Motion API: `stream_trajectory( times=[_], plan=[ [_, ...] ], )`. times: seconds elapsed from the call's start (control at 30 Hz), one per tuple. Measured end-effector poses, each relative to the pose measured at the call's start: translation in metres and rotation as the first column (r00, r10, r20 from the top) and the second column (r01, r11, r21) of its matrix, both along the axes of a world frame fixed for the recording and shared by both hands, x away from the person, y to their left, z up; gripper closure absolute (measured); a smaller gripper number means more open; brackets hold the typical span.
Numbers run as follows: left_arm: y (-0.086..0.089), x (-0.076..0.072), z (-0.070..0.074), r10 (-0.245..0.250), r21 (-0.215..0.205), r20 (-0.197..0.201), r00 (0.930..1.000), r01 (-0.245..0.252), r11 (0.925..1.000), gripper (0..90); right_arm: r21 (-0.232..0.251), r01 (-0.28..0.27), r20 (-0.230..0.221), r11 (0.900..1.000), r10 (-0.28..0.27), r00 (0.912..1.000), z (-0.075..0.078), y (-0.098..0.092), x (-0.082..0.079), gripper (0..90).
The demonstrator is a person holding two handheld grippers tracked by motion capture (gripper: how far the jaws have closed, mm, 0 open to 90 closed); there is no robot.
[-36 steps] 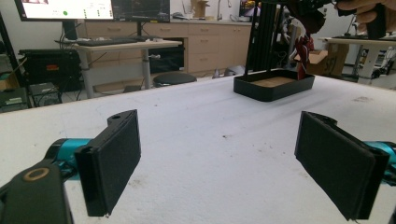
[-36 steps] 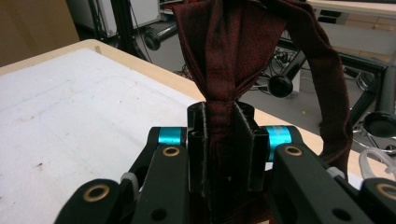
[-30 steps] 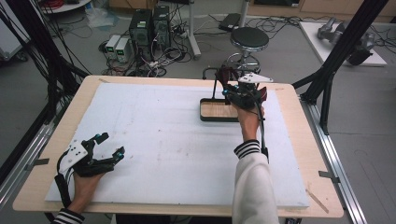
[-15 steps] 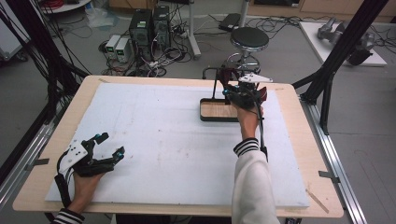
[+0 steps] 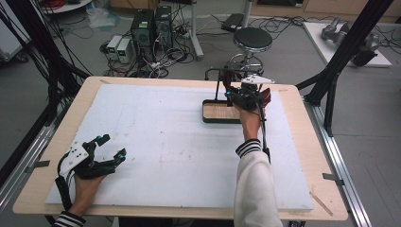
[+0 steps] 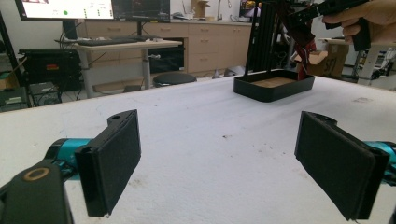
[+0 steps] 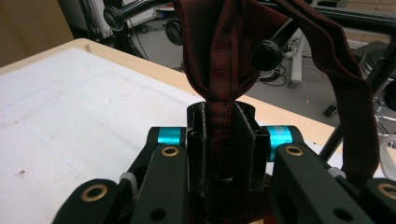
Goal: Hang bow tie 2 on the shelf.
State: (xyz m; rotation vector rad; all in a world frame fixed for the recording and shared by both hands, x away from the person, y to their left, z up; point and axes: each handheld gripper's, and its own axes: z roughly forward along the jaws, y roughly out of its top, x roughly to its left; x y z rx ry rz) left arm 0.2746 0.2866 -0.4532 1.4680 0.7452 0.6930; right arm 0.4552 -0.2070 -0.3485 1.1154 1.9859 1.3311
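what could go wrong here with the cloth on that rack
1. The right gripper pinches just a narrow fold of the dark red cloth, so a tug may slip it free.
2. The cloth drapes over the black rack and its knobbed pegs; pulling could snag it or tip the rack's tray.

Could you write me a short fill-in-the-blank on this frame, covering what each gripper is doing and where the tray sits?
1. The right gripper is shut on a dark red strip of ____.
2. The left gripper has its jaws ____, with nothing between them.
3. The black tray has a floor made of ____.
4. The dark red cloth hangs from a black ____ that rises at the tray.

Missing words: cloth; open; wood; rack
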Motion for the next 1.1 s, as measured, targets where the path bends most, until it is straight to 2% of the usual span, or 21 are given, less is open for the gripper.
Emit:
stream_trajectory(
  times=[0.13, 0.2, 0.27, 0.4, 0.57, 0.73, 0.9, 0.97, 1.1],
  plan=[
    [0.000, 0.000, 0.000, 0.000, 0.003, 0.003, 1.0000, 0.000, 1.0000, 14.8, -0.011, -0.012, -0.004, 1.000, 0.012, 0.9999, -0.001, 0.000, 0.000, 73.5],
    [0.000, 0.000, 0.000, 0.000, 0.003, 0.003, 1.0000, 0.000, 1.0000, 14.8, -0.009, -0.015, -0.014, 1.000, 0.015, 0.9998, -0.002, 0.001, 0.001, 68.4],
    [0.000, 0.000, 0.000, 0.000, 0.003, 0.003, 1.0000, 0.000, 1.0000, 14.8, -0.040, -0.020, -0.010, 0.999, 0.019, 0.9998, -0.003, 0.003, 0.001, 61.7],
    [0.000, 0.000, 0.000, 0.001, 0.001, 0.004, 1.0000, -0.001, 1.0000, 14.8, -0.057, -0.023, -0.005, 0.998, 0.023, 0.9997, -0.003, 0.006, 0.001, 53.5],
    [-0.001, 0.000, 0.000, 0.001, 0.002, 0.003, 1.0000, -0.002, 1.0000, 14.8, -0.055, -0.031, -0.035, 0.998, 0.029, 0.9990, -0.002, 0.006, -0.002, 37.0],
    [-0.001, 0.000, 0.000, 0.002, 0.005, 0.003, 1.0000, -0.002, 1.0000, 14.8, -0.065, -0.064, -0.044, 0.996, 0.061, 0.9972, 0.002, 0.010, -0.010, 27.0],
    [-0.001, 0.000, 0.000, 0.002, 0.009, 0.002, 1.0000, -0.002, 1.0000, 14.8, -0.028, -0.103, -0.048, 0.994, 0.102, 0.9936, 0.002, 0.008, -0.030, 21.5],
    [-0.001, 0.000, 0.000, 0.003, 0.009, 0.000, 1.0000, -0.003, 1.0000, 14.8, -0.012, -0.122, -0.036, 0.992, 0.121, 0.9920, 0.001, 0.005, -0.040, 20.5],
    [-0.001, 0.000, 0.000, 0.004, 0.010, 0.001, 1.0000, -0.004, 0.9999, 14.8, 0.005, -0.154, 0.017, 0.988, 0.153, 0.9880, 0.000, -0.005, -0.069, 17.8]
  ],
)
